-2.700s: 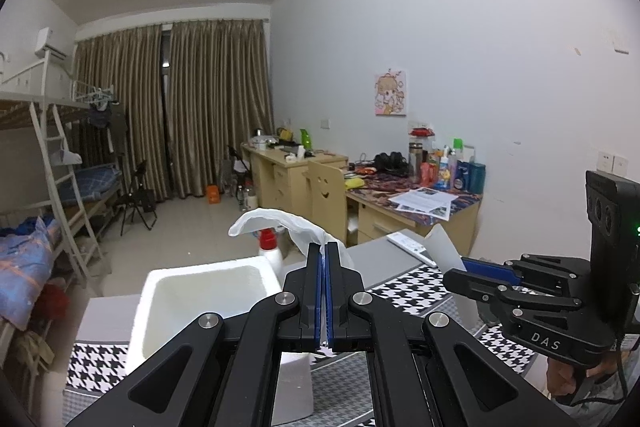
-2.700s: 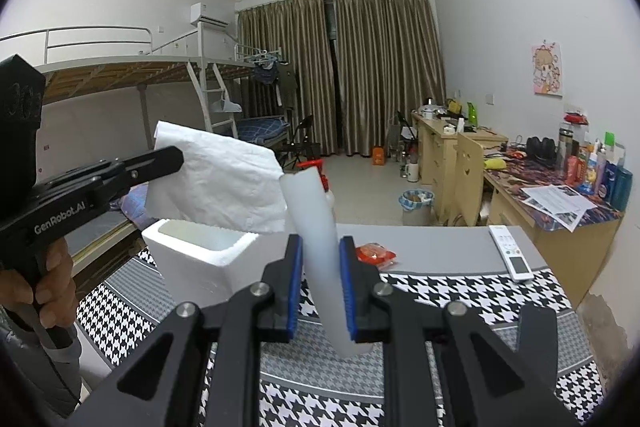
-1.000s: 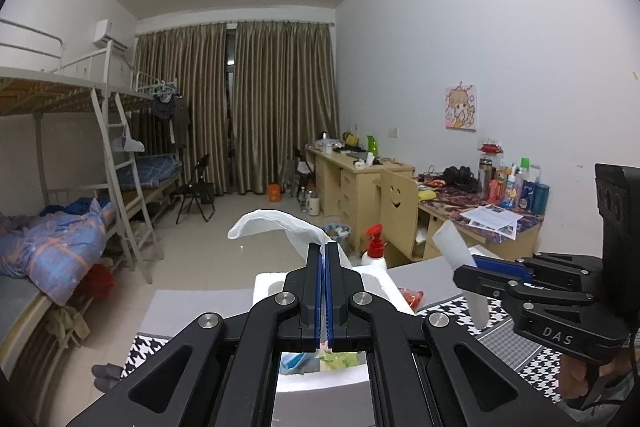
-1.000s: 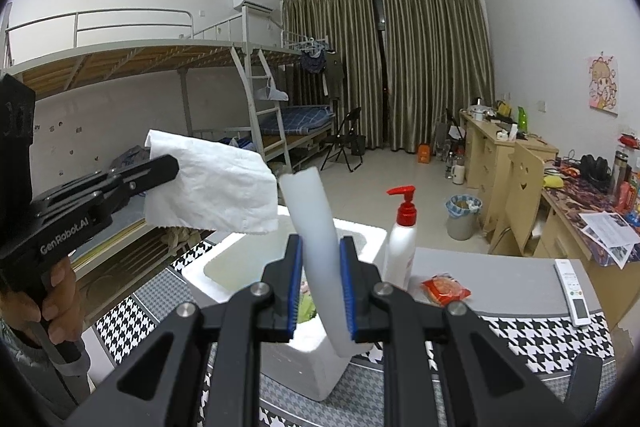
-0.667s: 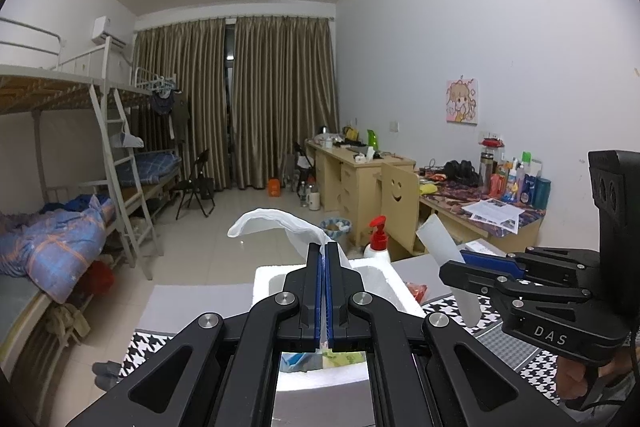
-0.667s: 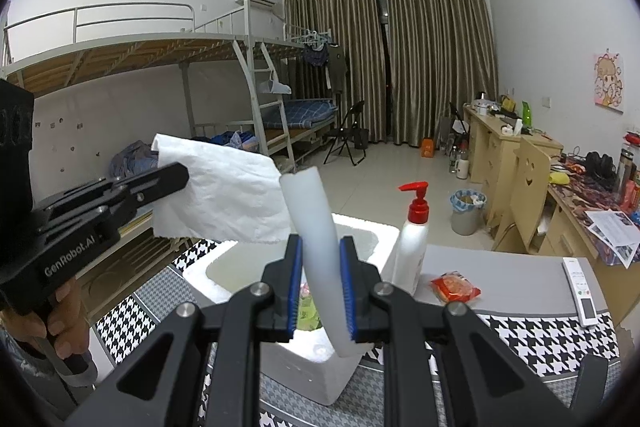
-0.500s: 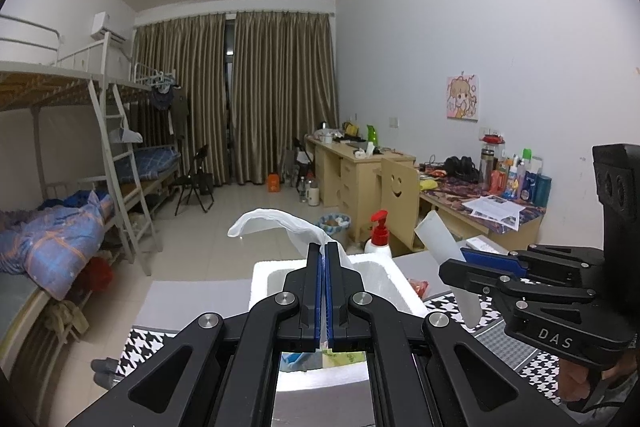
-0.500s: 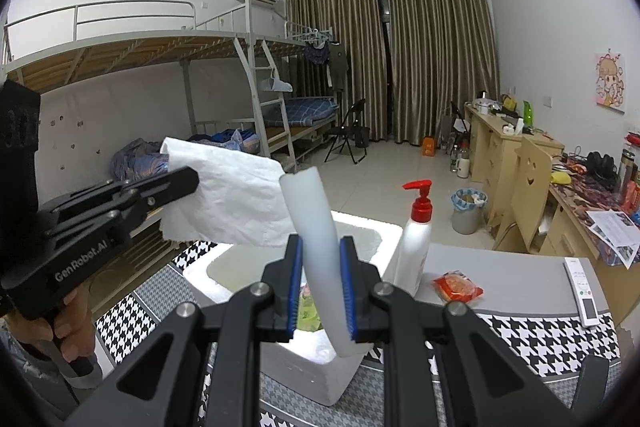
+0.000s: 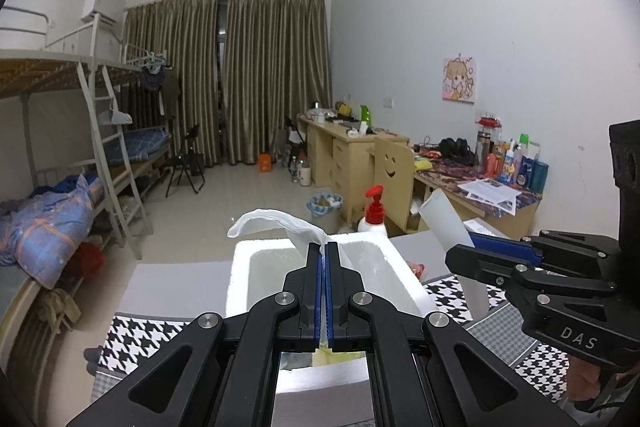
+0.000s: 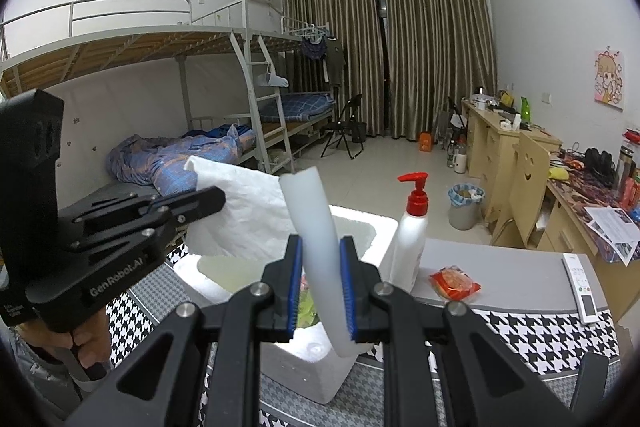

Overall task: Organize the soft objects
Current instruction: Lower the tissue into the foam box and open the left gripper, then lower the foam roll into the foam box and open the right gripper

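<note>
A thin white tissue sheet (image 9: 280, 223) is being pinched between the closed jaws of the left gripper (image 9: 324, 291), while a curved white foam strip (image 10: 320, 259) is being clamped by the right gripper (image 10: 322, 293), both above the white foam box (image 9: 240, 279).

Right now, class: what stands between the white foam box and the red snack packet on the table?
The white pump bottle with a red top, beside the foam box; the snack packet lies beyond. The right wrist view shows it.
</note>
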Tool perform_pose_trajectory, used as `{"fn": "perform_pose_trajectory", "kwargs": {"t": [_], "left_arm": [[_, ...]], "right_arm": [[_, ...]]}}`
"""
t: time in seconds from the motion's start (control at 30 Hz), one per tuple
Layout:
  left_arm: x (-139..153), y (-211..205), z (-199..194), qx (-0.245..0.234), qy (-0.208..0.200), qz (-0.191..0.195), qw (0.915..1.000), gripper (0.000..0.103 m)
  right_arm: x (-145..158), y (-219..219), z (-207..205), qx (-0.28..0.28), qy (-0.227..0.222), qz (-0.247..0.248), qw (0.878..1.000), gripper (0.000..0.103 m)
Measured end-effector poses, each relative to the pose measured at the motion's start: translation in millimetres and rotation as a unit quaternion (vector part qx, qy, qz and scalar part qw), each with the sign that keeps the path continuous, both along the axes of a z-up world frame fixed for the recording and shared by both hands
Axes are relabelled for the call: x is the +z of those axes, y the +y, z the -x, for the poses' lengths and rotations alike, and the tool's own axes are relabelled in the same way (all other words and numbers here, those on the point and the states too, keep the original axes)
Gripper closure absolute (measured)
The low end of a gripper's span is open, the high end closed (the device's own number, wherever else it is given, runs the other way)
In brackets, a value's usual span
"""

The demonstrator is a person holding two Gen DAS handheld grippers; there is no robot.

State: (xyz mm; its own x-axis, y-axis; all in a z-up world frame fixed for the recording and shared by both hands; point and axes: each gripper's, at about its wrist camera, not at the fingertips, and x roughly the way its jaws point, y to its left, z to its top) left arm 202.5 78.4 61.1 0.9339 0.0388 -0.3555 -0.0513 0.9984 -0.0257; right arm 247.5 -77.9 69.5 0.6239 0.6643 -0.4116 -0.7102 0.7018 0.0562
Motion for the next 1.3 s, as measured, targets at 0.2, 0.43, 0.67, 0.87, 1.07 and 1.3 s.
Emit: {"fn": "perform_pose_trajectory", "kwargs": {"t": [0.2, 0.43, 0.67, 0.87, 1.07, 1.3], "left_arm": [[-7, 1, -11, -0.002, 0.018, 0.003, 0.9998, 0.102], [-13, 2, -22, -0.003, 0.034, 0.007, 0.9994, 0.102], [-22, 2, -32, 0.0, 0.055, 0.001, 0.9985, 0.084], [-22, 7, -29, 0.012, 0.046, 0.008, 0.9988, 0.031], [-14, 15, -20, 0.033, 0.025, 0.014, 0.999, 0.013], [-7, 22, -11, 0.059, 0.006, 0.011, 0.9982, 0.003]], "right_arm": [[-1, -1, 1, -0.005, 0.0, 0.002, 1.0, 0.081], [-2, -4, -1, -0.009, 0.002, 0.002, 1.0, 0.081], [-2, -6, -4, -0.01, 0.002, 0.002, 1.0, 0.081], [-3, -7, -6, -0.013, 0.004, 0.002, 1.0, 0.081], [-2, -8, -7, -0.01, 0.001, 0.001, 1.0, 0.081], [-1, -2, -4, -0.002, -0.002, -0.001, 1.0, 0.081]]}}
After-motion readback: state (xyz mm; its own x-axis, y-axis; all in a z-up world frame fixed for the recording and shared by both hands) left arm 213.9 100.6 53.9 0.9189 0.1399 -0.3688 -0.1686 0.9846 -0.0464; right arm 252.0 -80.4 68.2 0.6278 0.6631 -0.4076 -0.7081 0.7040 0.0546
